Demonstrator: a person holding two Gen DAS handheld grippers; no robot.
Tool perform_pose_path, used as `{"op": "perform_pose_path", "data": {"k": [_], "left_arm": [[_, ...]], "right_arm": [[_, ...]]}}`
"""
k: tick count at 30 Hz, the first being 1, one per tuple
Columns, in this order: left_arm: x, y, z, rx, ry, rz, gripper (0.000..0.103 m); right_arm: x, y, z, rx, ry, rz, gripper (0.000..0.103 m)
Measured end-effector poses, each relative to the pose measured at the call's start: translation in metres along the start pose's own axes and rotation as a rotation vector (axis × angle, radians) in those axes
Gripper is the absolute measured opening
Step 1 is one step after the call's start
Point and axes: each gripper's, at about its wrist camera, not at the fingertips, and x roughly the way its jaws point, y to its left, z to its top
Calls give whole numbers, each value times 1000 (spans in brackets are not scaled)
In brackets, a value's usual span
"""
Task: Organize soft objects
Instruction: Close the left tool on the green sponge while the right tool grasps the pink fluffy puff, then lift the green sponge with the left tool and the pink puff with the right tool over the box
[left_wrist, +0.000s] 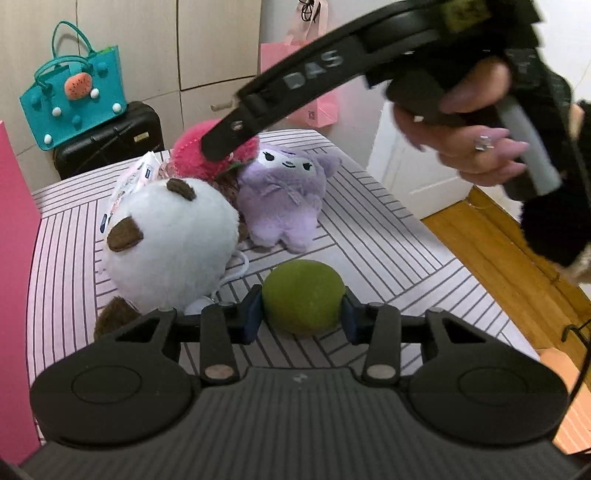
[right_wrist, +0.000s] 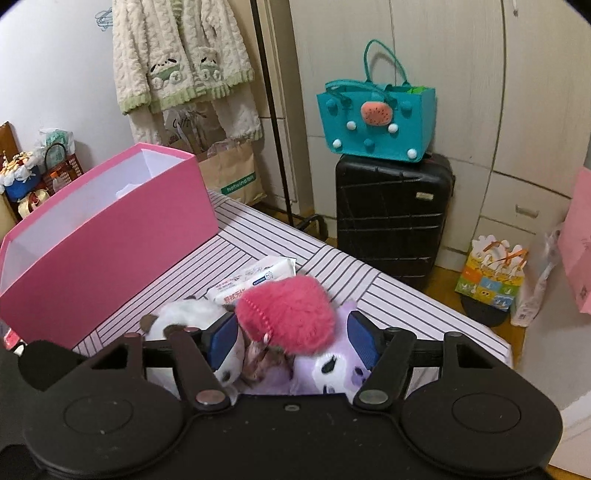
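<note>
My left gripper (left_wrist: 302, 314) is shut on a green soft ball (left_wrist: 303, 295), held just above the striped table (left_wrist: 388, 258). Behind it lie a white plush with brown ears (left_wrist: 173, 240), a purple plush (left_wrist: 288, 199) and a pink furry plush (left_wrist: 207, 155). My right gripper (right_wrist: 291, 338) hangs over this pile, open, its blue pads on either side of the pink plush (right_wrist: 288, 314), not closed on it. In the left wrist view its finger (left_wrist: 236, 125) rests over the pink plush. A pack of wipes (right_wrist: 255, 277) lies behind the pile.
An open pink box (right_wrist: 110, 236) stands on the table at the left. A black suitcase (right_wrist: 391, 218) with a teal felt bag (right_wrist: 376, 122) on it stands beyond the table. Wooden floor (left_wrist: 498, 251) lies past the table's right edge.
</note>
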Motion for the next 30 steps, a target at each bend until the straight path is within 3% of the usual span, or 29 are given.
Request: {"op": "perform_pose_path", "data": {"k": [7,11,13,21,30], "left_arm": [[0,6,2,-22,16,-33,41],[-2,4,1,-3,21,-32,40],[-3,3,0,1,21,-32,40],[-7,6,0,-19,29,-26,40],[-18,13,-3,-53,60,-50,40]], "right_arm": [[25,1,1,22,17,-3,71],[19,10,-6,-4,3,-45,51],[12,15,-8,-13,-4,-60,49],[-21,37,-19,-6,-43,-111,48],[-48,49,-46,96,1,-152,48]]}}
